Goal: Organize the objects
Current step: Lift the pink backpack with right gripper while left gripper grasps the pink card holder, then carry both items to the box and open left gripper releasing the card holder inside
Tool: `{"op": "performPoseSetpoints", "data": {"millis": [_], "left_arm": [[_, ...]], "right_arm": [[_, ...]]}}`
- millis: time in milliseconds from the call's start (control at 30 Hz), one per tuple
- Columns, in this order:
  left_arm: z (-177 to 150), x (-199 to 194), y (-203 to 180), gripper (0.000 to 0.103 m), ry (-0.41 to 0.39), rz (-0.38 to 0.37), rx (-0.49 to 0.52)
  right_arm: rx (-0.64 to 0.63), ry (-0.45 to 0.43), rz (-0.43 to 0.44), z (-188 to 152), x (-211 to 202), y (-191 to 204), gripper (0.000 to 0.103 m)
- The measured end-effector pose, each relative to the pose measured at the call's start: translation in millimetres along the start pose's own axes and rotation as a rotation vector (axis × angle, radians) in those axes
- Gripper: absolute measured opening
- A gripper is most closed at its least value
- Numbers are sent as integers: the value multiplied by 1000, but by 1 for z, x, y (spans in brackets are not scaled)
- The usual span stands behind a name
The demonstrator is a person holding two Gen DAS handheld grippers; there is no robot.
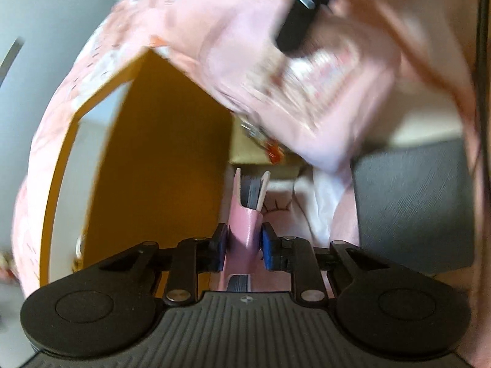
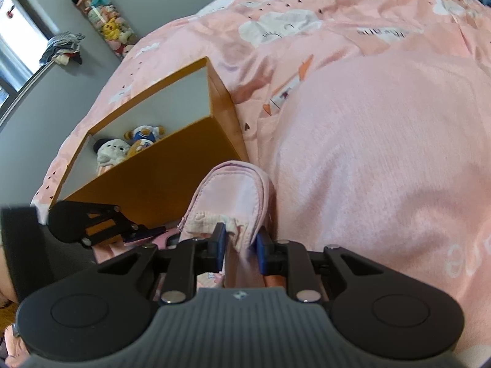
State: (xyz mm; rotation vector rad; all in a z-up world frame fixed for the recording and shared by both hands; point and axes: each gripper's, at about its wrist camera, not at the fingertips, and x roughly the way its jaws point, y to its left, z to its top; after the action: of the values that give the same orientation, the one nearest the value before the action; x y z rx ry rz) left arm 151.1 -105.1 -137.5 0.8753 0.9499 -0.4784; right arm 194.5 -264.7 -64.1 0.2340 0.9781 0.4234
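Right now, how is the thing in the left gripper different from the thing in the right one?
The left gripper pinches a smooth, shiny pink strap; the right gripper pinches a soft, matte pale-pink shoe. The strap is narrow and flat; the shoe is wide and rounded. Both are pink and firmly clamped.

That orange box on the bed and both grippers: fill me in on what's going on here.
A person is tidying things on a bed with a pink quilt. The right gripper is shut on a pink pouch, beside the open orange box, which already holds plush toys. The left gripper is shut on a pink holder with dark flat pieces; what exactly it is I can't tell. That view is blurred.
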Motion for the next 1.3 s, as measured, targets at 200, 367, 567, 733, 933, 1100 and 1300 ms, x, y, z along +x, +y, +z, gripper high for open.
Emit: {"op": "performPoseSetpoints", "data": {"millis": [200,367,567,733,933,1100,1300], "left_arm": [[-4,-60,48,25,-165,-181,-417],[-20,-96,123,25,-340,-310,-732],[-43,-94,199,24,-401,-342,-1041],[-44,-8,243,24,-301,-447,-1278],[-52,67,244,24,-191,-520,-1430],[-65,96,246,24,-98,-496,-1465],[-85,110,244,24,-47,-489,-1492]], "right_arm": [[-109,-43,-5,14,-19,19,20],[-202,-79,35,44,-43,40,20],[-384,-133,27,98,-45,84,20],[-460,-56,-5,142,7,109,20],[-539,38,-77,160,67,123,19],[-554,93,-89,164,97,121,19],[-557,117,-86,164,119,125,20]]}}
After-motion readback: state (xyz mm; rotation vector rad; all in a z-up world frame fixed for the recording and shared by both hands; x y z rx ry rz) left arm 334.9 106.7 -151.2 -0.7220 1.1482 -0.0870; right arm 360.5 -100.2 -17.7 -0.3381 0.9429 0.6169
